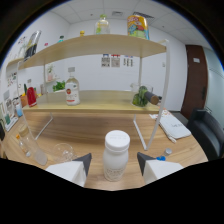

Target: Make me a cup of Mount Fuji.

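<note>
The tongs (114, 162) stand apart, with the white bottle (116, 156) upright between their fingers on the wooden surface (90, 131), a gap showing at each side. To grip well, I would centre the fingers on the bottle's body below the cap and close evenly. A clear glass (63, 150) sits near left; a shelf (95, 44) carries bottles further back, with a dark door (197, 80) at right.

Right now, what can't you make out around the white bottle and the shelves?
- White bottle: its base, hidden below the claw; it stands between the open fingers.
- Clear bottle: label too small to read.
- Top-shelf carton: print blurred.
- Wall papers: too small.
</note>
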Tool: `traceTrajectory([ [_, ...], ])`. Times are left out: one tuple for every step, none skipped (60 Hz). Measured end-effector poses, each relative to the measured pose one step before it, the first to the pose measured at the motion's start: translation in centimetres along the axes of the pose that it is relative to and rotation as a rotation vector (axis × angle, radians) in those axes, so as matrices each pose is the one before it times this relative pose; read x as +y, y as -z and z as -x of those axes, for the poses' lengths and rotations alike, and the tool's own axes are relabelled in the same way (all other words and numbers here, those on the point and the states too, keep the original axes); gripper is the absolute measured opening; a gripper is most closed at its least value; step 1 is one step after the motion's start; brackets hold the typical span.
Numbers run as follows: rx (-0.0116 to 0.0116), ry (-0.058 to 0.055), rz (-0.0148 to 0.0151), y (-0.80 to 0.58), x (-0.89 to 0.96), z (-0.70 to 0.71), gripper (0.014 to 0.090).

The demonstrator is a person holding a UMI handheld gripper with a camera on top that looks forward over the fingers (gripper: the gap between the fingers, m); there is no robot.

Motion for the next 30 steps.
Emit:
traceTrajectory([
  [0.00908,0.001,0.00568,0.443,-0.132,0.061,0.0852],
  [0.00661,0.0015,0.0049,0.47,-0.144,0.11,0.0852],
  [0.00383,0.0016,0.0043,0.482,-0.141,0.176,0.0851],
  [0.00172,0.0001,0.005,0.371,-0.066,0.189,0.0848],
  [0.00303,0.0004,0.00669,0.472,-0.052,0.201,0.0849],
  [0.00353,-0.0004,0.00886,0.476,0.0,0.222,0.085],
  [0.0052,0.0007,0.00997,0.496,0.032,0.29,0.0849],
  [0.00524,0.0012,0.01096,0.434,0.046,0.213,0.0851],
  [0.00549,0.0007,0.00999,0.468,0.081,0.23,0.0854],
  [0.00343,0.0005,0.00761,0.486,0.052,0.28,0.0853],
  [0.0001,-0.0003,0.00498,0.503,0.013,0.368,0.0853],
  [-0.00228,-0.0018,0.00347,0.475,0.012,0.413,0.0853],
  [-0.00264,-0.002,0.00348,0.46,0.021,0.428,0.0853],
  [-0.00102,-0.0015,0.00434,0.407,0.11,0.406,0.0855],
  [-0.00147,-0.0004,0.00513,0.361,0.073,0.437,0.0857],
  [-0.00112,-0.0002,0.00491,0.353,0.097,0.385,0.0862],
  [-0.00044,-0.0004,0.00436,0.345,0.099,0.374,0.0863],
  [0.00018,-0.0008,0.00423,0.322,0.084,0.353,0.0862],
  [0.00021,0.0002,0.00499,0.32,0.119,0.341,0.0862],
  [-0.00036,0.0015,0.00548,0.294,0.127,0.352,0.0861],
  [0.00181,0.0009,0.00639,0.441,0.179,0.324,0.0859],
  [0.0019,0.0001,0.0055,0.282,0.129,0.279,0.0859],
  [0.00258,-0.0008,0.00567,0.274,0.154,0.253,0.0859],
  [0.00126,-0.0006,0.00494,0.249,0.138,0.256,0.0859],
  [0.0001,-0.0013,0.00398,0.231,0.102,0.281,0.0859],
  [-0.00111,-0.0018,0.00335,0.203,0.102,0.291,0.086],
  [-0.00154,-0.0031,0.00371,0.21,0.107,0.276,0.0858],
  [-0.00145,-0.004,0.00393,0.193,0.097,0.284,0.0858],
  [-0.0016,-0.0029,0.00268,0.168,0.09,0.248,0.0859],
  [-0.00042,-0.0016,0.00183,0.113,0.035,0.235,0.0858],
])
